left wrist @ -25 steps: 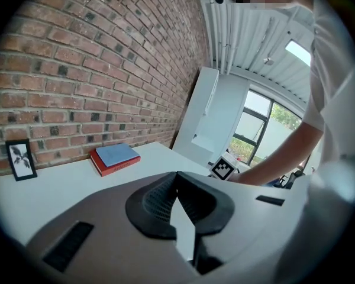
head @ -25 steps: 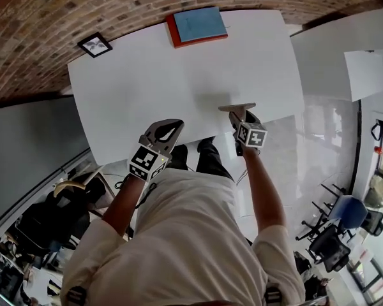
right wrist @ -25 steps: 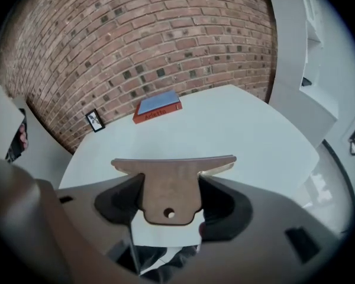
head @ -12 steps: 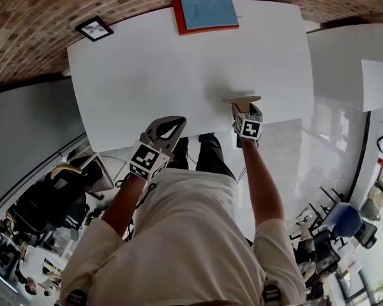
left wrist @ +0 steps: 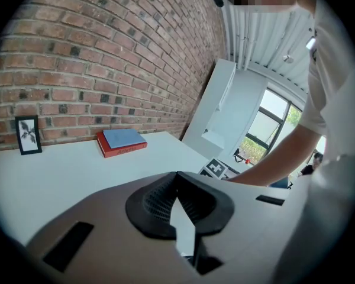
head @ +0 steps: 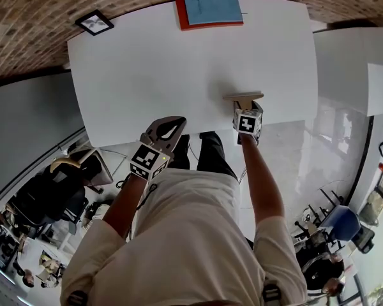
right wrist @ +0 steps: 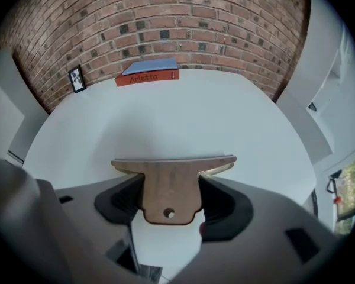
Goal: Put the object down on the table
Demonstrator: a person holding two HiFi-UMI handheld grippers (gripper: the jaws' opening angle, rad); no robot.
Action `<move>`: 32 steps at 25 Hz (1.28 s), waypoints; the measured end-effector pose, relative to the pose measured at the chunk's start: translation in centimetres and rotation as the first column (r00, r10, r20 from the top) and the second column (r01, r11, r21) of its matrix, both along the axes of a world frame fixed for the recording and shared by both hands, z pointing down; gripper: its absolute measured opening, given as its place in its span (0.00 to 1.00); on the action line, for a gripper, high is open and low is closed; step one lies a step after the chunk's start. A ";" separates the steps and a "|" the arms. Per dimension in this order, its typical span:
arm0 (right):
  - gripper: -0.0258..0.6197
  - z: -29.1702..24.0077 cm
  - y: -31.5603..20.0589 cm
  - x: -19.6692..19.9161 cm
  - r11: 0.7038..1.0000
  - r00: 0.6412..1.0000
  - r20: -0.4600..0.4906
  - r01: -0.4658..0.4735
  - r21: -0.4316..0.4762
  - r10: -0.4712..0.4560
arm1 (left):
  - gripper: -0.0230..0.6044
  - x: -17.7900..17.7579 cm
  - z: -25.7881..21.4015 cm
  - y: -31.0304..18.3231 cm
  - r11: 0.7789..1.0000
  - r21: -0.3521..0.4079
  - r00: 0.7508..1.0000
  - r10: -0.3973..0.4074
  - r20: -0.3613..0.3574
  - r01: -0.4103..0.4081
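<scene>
Two grippers show, and only the right gripper (head: pixel 244 109) carries anything. Its jaws are clamped on the narrow handle of a flat wooden paddle (right wrist: pixel 168 185), which has a small hole near the handle's end and a wide crosspiece pointing away from the person. In the head view the paddle (head: pixel 242 97) hangs over the near part of the white tabletop (head: pixel 147 75), close to its edge and well apart from the red and blue books (head: pixel 210 8) and the small picture frame (head: pixel 94 23) at the brick-wall side. A soft shadow lies under the crosspiece, but whether the wood touches the surface cannot be told. The left gripper (head: pixel 165 129) sits off the tabletop's near edge, by the person's body, its jaws together with nothing between them.

Judged from this, the task is near its end but not done: the paddle is over the tabletop, yet not released. What is left is to settle it flat and part the right jaws.
</scene>
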State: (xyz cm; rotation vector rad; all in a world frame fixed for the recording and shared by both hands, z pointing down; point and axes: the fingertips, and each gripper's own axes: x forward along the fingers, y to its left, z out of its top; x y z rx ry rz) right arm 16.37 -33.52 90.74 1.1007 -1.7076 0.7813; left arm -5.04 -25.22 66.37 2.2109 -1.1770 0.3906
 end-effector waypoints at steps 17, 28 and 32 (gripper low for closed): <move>0.53 -2.4 0.7 -0.5 0.999 1.000 0.000 0.011 0.031 -0.011 | 0.03 -1.7 -1.0 1.8 0.999 0.034 1.000 -0.010 -0.008 0.011; 0.52 -10.9 2.2 -1.6 0.988 0.997 0.061 -0.046 0.148 0.037 | 0.03 -4.1 -4.4 1.6 0.990 0.120 0.996 0.079 -0.027 -0.076; 0.49 -13.7 3.1 -0.5 0.977 0.997 0.038 -0.073 0.201 0.067 | 0.03 -4.0 -5.3 1.5 0.980 0.148 0.990 0.137 -0.023 -0.133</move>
